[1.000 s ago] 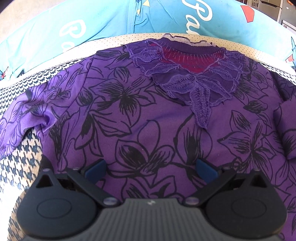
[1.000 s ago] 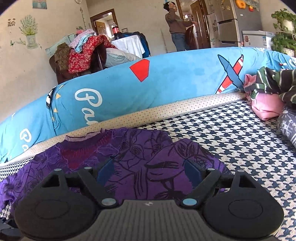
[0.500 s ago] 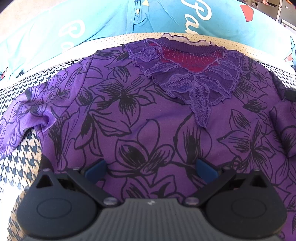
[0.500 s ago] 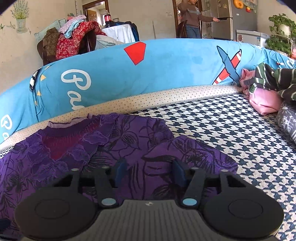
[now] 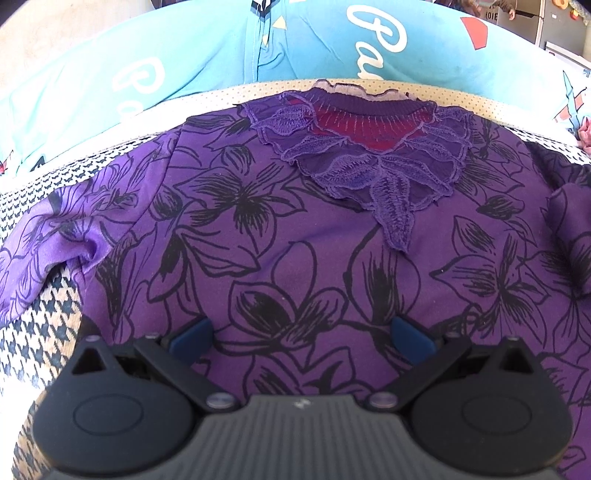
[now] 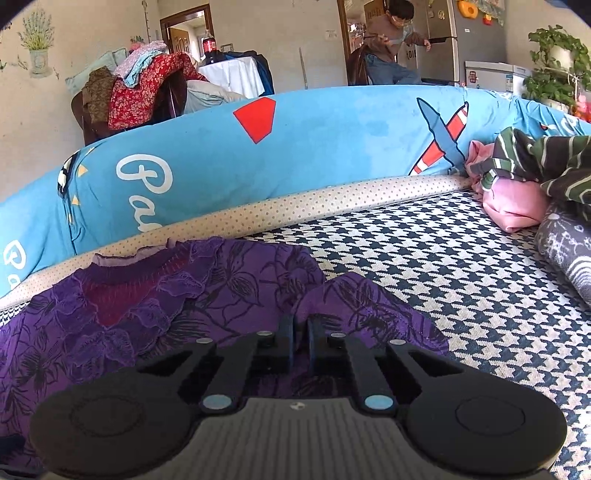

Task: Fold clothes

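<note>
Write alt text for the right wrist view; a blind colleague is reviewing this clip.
The right claw, just closed, pinches a fold of the purple floral-print top lying on a houndstooth-patterned bed cover. Behind runs a long blue printed bolster, with a pink garment and a green striped one piled at right.

place: home, lived-in room
bed: houndstooth cover [image 6: 443, 266], blue printed bolster [image 6: 295, 147]
laundry: clothes heaped on chair [image 6: 140, 96], more piled on bed [image 6: 535, 173]
back: fridge [image 6: 443, 40], doorway [image 6: 184, 33], potted plant [image 6: 554, 59], person by fridge [image 6: 391, 44]
wall: lavender sticker [image 6: 37, 44]
</note>
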Demonstrator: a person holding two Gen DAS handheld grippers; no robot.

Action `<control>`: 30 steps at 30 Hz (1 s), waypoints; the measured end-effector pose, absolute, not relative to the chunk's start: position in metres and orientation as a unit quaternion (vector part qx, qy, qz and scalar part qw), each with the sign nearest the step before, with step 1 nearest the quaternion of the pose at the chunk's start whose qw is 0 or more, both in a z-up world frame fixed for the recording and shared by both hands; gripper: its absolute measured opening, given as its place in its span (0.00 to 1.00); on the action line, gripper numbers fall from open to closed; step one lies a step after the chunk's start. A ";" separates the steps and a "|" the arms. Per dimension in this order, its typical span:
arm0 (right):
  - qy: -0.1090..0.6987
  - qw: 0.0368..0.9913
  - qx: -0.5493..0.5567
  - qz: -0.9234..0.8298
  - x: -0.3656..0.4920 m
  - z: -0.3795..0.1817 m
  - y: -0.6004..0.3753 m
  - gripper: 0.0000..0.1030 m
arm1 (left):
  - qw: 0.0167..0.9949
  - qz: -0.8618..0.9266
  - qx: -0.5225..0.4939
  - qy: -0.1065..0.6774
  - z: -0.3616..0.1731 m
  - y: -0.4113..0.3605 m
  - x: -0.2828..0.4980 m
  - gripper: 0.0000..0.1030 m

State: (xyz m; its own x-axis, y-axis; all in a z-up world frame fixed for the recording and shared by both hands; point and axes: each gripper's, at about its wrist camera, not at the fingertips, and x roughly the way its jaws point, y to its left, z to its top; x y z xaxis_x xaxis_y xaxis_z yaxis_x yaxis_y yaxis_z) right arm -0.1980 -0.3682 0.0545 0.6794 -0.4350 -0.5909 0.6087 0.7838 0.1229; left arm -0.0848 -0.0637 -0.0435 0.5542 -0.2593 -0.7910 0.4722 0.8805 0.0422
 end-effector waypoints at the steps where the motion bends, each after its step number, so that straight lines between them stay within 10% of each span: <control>1: 0.272 0.904 0.159 -0.290 -0.201 0.057 -0.370 0.08 | 0.876 -0.209 0.124 0.418 -0.044 -0.061 -0.088 1.00; 30: 0.120 0.835 0.341 -0.415 -0.364 0.103 -0.487 0.06 | 0.912 -0.184 0.093 0.353 -0.049 -0.029 -0.145 1.00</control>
State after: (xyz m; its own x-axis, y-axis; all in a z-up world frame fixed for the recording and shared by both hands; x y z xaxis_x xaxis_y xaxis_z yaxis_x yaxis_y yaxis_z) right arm -0.3643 -0.4871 0.1028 0.6261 -0.6112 -0.4842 0.7754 0.4224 0.4694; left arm -0.1453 -0.0287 -0.0493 0.6824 -0.2707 -0.6790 0.4018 0.9149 0.0390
